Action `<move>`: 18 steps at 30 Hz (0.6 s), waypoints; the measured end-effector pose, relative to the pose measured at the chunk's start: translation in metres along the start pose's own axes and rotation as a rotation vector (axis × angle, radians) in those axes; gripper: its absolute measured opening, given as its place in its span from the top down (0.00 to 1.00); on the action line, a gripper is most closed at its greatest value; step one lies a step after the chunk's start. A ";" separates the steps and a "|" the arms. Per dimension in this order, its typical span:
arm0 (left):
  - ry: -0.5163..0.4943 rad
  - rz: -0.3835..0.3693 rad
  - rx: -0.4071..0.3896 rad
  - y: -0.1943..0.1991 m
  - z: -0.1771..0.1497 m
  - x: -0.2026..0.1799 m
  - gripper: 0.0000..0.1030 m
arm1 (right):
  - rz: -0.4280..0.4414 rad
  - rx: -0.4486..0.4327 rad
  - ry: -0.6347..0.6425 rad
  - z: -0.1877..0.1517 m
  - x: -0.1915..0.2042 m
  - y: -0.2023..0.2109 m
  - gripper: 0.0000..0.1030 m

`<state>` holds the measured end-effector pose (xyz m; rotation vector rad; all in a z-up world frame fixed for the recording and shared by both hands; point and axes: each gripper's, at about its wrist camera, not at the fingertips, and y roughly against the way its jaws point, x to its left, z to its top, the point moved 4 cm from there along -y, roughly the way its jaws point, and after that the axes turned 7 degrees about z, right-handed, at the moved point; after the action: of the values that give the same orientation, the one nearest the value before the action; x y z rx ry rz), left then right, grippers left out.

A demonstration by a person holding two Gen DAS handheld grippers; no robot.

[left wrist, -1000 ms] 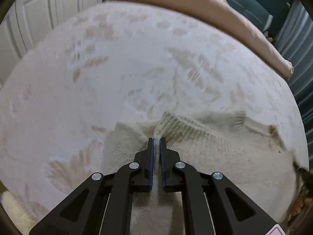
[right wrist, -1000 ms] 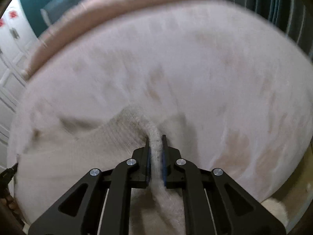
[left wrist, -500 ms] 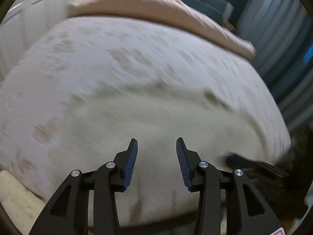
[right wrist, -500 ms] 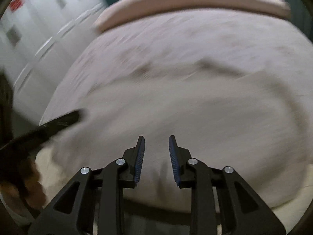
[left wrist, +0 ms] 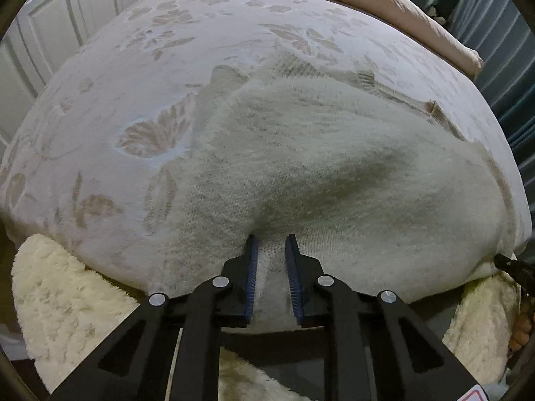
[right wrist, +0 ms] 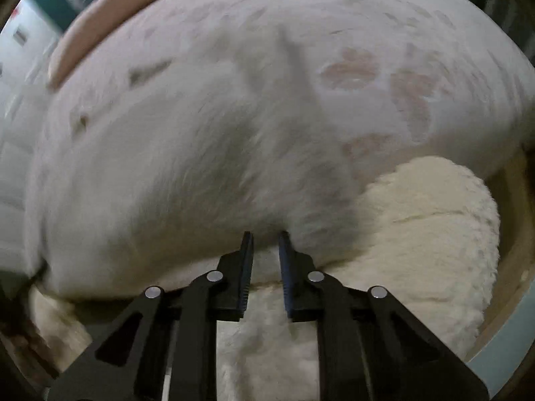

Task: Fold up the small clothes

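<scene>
A cream knitted garment (left wrist: 321,167) lies spread on the pale floral bed cover (left wrist: 140,93), reaching to the bed's near edge. My left gripper (left wrist: 270,239) is open, its tips at the garment's near hem, with knit fabric between the fingers. In the blurred right wrist view the same garment (right wrist: 187,153) covers the bed's near part. My right gripper (right wrist: 264,235) is open at the garment's near edge, close to its right corner. I cannot tell if either gripper touches the fabric.
A pink pillow or bolster (left wrist: 384,3) lies along the far side of the bed. A fluffy cream rug (left wrist: 67,287) lies on the floor below the near edge; it also shows in the right wrist view (right wrist: 428,220). White cupboard doors (left wrist: 50,26) stand at the left.
Both grippers let go of the knit fabric and opened. They pulled back to the bed's near edge, and the garment now lies spread flat.
</scene>
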<state>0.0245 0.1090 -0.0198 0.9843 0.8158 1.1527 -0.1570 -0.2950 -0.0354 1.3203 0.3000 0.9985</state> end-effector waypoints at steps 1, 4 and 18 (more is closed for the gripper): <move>0.011 -0.005 -0.012 0.003 0.005 -0.006 0.81 | -0.020 -0.028 0.024 0.004 0.005 0.007 0.81; -0.009 -0.039 -0.055 0.012 0.016 -0.030 0.73 | 0.038 -0.072 0.119 0.011 0.044 0.018 0.81; -0.083 0.047 -0.019 -0.021 0.016 -0.066 0.58 | 0.103 -0.026 0.210 0.005 0.095 -0.009 0.71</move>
<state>0.0314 0.0395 -0.0315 1.0330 0.7176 1.1497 -0.0951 -0.2265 -0.0101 1.2191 0.3800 1.2270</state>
